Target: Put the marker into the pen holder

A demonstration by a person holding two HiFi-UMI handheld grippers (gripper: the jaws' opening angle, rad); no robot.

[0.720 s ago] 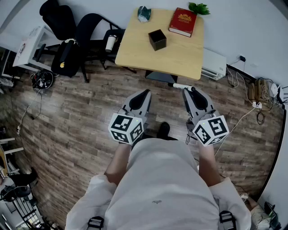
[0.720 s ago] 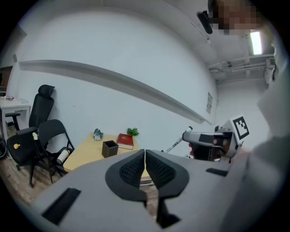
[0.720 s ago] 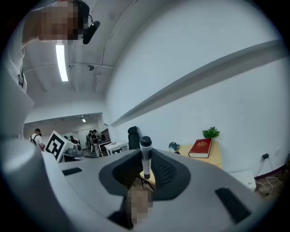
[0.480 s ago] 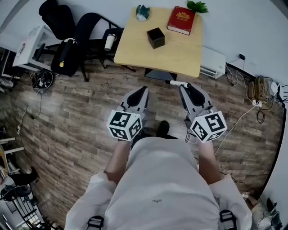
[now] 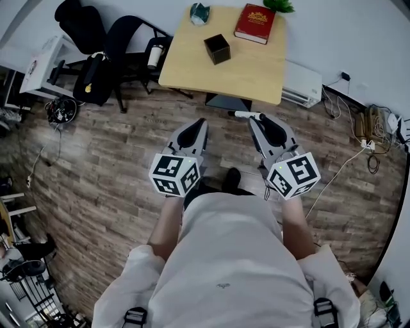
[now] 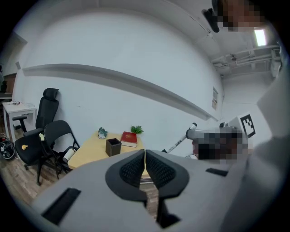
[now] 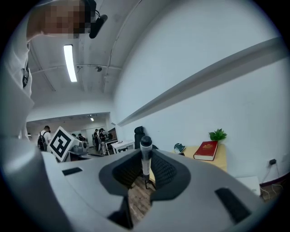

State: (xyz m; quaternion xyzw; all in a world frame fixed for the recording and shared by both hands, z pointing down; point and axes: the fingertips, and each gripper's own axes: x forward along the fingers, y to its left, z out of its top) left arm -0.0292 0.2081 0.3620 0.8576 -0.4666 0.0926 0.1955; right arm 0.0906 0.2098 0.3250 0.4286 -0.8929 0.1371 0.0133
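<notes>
Pinching the marker (image 7: 145, 159) between its pads, the right gripper (image 7: 145, 168) holds it crosswise to the jaws. In the right gripper view the dark cap end is up and the white barrel runs down through the gap. In the head view the marker (image 5: 246, 115) lies level across the tips of the right gripper (image 5: 257, 120), with most of its length sticking out toward the left gripper's side.

The left gripper (image 6: 145, 156) has its jaws pressed together with nothing between them. In the head view the left gripper (image 5: 198, 123) is near the right one. Both are held low in front of the person, over the wood floor (image 5: 109, 154), with their tips aimed at the table (image 5: 256, 73) but short of it.

The pen holder (image 5: 217, 49), a black open-topped box, stands upright on the table, well apart from the marker. Beyond it a red book (image 5: 254, 23) lies flat near the wall, a plant (image 5: 282, 6) is just behind the book, and a small teal thing (image 5: 199, 13) sits at the far left corner. The left gripper view shows the pen holder (image 6: 113, 147) just left of the book (image 6: 128, 138), and the marker (image 6: 180, 139) as a white stick slanting up at the right.

Black chairs (image 5: 125, 38) stand left of the table with a black bag (image 5: 90, 80) by them. A white heater (image 5: 301, 83) sits low on the wall to the right, and cables (image 5: 375, 125) lie on the floor further right.
</notes>
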